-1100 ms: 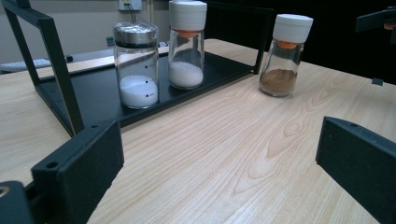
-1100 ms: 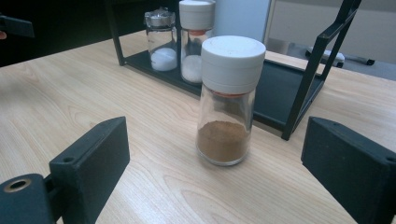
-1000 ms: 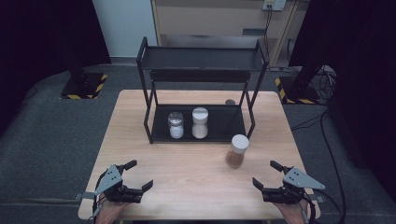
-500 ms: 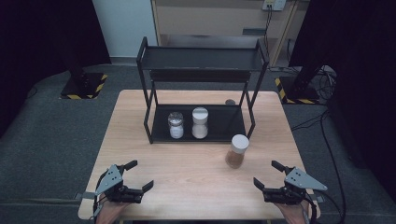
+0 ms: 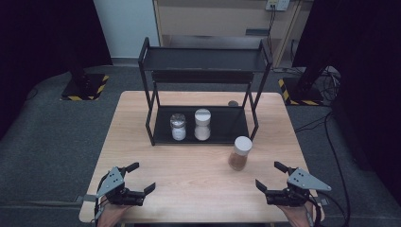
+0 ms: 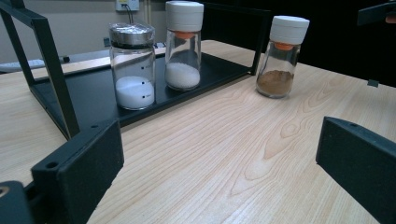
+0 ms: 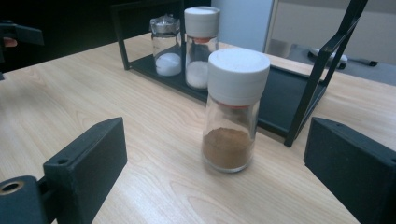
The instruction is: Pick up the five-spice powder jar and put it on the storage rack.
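Right gripper (image 5: 271,177), lower right of the high view: jaws have just been opening, now spread wide, nothing between them. Just up-left stands the clear glass jar of brown powder with white cap (image 5: 239,152), off the rack. Likely light, rigid, slick, breakable; grip the glass below the cap.

Clear glass jar of brown powder (image 5: 239,153), white cap with orange collar; two-tier black metal rack (image 5: 204,85); pale wood-grain table (image 5: 189,175); silver-lidded glass jar of white powder (image 5: 178,126).
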{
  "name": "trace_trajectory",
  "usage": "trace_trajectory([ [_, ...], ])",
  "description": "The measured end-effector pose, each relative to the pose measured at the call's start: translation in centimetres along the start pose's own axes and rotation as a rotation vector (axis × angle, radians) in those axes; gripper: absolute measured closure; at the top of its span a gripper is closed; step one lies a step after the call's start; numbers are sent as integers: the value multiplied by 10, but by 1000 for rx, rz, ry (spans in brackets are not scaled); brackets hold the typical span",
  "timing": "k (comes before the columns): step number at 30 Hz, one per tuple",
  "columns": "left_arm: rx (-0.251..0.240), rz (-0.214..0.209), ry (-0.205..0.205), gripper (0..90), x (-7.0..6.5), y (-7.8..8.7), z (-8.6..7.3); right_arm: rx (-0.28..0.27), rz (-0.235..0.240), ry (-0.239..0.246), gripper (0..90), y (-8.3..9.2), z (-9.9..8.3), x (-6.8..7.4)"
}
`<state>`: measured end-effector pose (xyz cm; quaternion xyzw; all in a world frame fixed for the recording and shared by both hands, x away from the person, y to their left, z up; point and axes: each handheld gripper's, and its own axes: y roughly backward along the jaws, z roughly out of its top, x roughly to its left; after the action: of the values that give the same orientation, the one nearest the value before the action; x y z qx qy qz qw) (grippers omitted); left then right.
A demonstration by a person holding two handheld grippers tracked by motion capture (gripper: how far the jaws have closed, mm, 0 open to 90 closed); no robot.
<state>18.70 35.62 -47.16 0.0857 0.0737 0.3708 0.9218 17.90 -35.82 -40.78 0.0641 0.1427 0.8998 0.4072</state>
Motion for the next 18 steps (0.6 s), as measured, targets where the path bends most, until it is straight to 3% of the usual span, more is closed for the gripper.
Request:
trace_trajectory([
  [6,-1,2,1,1,0,0,0,-12,8,-4,68,3,10,-2],
  [18,-6,5,7,1,1,1,-1,20,18,-8,62,1,28,-7],
])
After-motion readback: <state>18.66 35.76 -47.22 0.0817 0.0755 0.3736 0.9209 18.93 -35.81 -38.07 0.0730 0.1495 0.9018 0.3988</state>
